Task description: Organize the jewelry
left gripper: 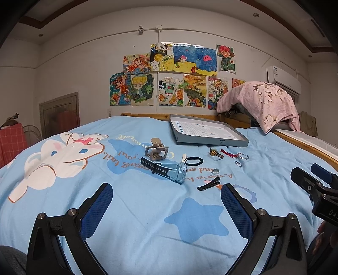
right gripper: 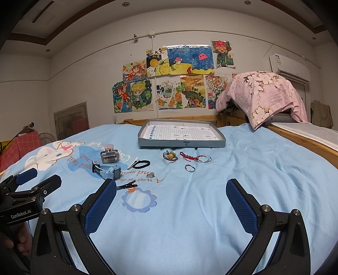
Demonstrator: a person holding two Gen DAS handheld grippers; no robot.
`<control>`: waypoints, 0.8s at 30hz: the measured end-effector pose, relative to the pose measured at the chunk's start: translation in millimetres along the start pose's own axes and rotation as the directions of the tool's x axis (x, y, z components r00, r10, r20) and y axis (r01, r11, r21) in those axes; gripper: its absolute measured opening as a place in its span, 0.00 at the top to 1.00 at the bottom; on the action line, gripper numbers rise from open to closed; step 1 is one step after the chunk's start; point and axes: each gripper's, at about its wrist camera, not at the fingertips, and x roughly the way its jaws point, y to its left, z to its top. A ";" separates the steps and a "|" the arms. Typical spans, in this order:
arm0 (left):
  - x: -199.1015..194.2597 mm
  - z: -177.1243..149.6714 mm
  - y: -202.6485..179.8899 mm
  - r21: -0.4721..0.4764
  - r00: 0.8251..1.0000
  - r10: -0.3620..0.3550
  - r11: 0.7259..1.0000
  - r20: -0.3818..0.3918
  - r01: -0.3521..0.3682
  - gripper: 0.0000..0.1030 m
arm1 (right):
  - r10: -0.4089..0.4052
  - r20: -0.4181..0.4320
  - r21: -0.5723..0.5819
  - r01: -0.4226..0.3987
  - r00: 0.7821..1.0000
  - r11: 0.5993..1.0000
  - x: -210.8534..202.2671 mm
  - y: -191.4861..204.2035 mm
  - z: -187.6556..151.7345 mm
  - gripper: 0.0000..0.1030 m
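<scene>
Covering the bed, a blue cartoon sheet (right gripper: 243,169) below wall drawings (right gripper: 169,78).

White wall (left gripper: 84,69) covered with colourful children's drawings (left gripper: 169,76), an air conditioner (left gripper: 283,79) high right, recessed ceiling lights (left gripper: 255,15), a wooden-framed bed (left gripper: 147,116) under blue cartoon bedding (left gripper: 126,201).

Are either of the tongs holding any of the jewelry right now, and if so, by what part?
Nothing is held. The left tongs and right tongs are both open above the blanket.
</scene>
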 end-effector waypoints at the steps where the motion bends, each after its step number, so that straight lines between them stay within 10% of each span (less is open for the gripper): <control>1: 0.6 -0.2 0.3 0.000 1.000 -0.001 1.000 0.000 0.001 0.00 | 0.000 0.000 0.000 0.000 1.000 1.000 0.1 0.1 -0.1 0.01; 24: 4.7 -1.4 15.8 -0.034 1.000 -0.006 0.999 -0.003 0.006 0.00 | -0.069 0.061 0.010 0.069 0.996 0.998 -9.4 -3.8 3.1 0.01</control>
